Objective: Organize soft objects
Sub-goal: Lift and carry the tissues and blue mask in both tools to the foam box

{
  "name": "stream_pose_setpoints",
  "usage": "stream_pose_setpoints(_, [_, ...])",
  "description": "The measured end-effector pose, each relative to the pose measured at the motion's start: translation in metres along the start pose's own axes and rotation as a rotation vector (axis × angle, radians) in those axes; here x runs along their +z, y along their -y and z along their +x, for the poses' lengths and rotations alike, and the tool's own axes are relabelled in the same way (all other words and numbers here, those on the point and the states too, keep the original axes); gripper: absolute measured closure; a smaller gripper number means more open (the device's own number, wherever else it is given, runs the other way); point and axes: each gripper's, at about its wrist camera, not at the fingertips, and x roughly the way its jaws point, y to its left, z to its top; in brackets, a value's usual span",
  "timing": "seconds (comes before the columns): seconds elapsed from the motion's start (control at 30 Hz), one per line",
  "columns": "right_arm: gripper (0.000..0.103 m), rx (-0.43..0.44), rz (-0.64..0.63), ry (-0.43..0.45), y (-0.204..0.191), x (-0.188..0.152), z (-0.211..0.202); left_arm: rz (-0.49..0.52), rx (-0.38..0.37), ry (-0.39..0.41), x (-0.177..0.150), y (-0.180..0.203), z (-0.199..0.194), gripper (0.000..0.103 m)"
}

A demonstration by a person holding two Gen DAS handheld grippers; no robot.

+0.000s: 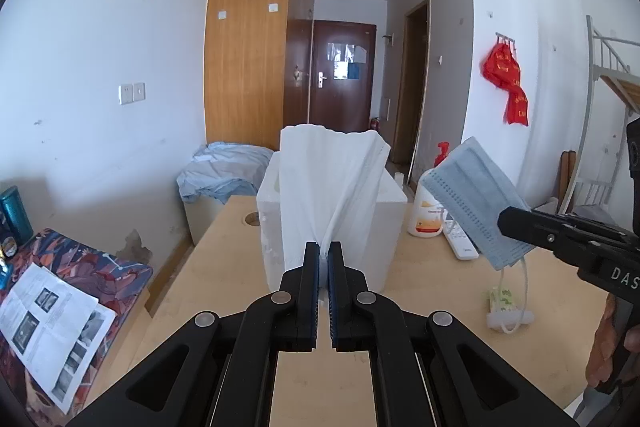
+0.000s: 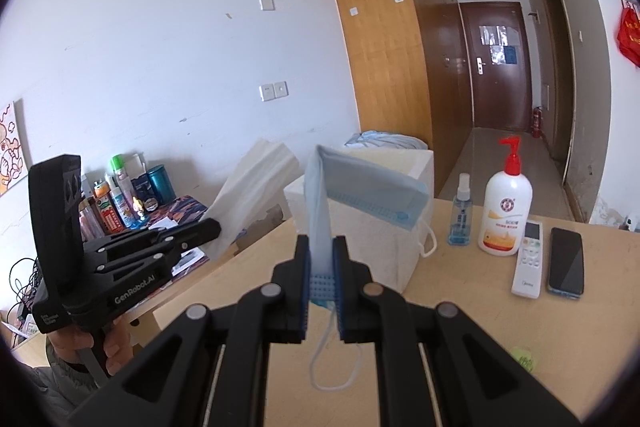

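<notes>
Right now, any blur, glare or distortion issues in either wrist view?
Left wrist view: sharp, heavy fisheye bowing walls, dark corner vignette; left claw pinching the white tissue is crisp. Right wrist view: same bowing; face mask in the right claw slightly soft; no strong glare.

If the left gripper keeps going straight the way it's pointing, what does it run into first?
Most likely the white foam box on the table. The left gripper, shut on a white tissue, points at the box's near face; the raised tissue would touch first. Depth is hard to judge.
</notes>
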Motion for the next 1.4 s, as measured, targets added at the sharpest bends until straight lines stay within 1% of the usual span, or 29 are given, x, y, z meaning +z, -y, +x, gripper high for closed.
stream_pose_setpoints(0.37, [0.09,-0.018,-0.009,0.008,0.013,0.024,0.013,0.008,-0.007,0.008,0.025,0.001,0.024,0.099])
stream_pose_setpoints(0.6, [0.09,-0.022,-0.017,-0.008,0.02,0.037,0.028,0.006,-0.009,0.013,0.04,0.002,0.041,0.099])
stream_pose_setpoints(0.8, [0.09,-0.017,-0.029,-0.011,0.025,0.048,0.038,0.005,-0.003,0.006,0.052,0.003,0.06,0.099])
stream_pose_setpoints(1.07, [0.09,-0.024,-0.033,-0.016,0.039,0.066,0.056,0.011,0.011,0.018,0.072,0.005,0.084,0.099])
stream_pose_setpoints(1.4, [0.09,0.01,-0.039,-0.028,0.049,0.078,0.085,0.019,0.013,0.015,0.094,0.008,0.115,0.099])
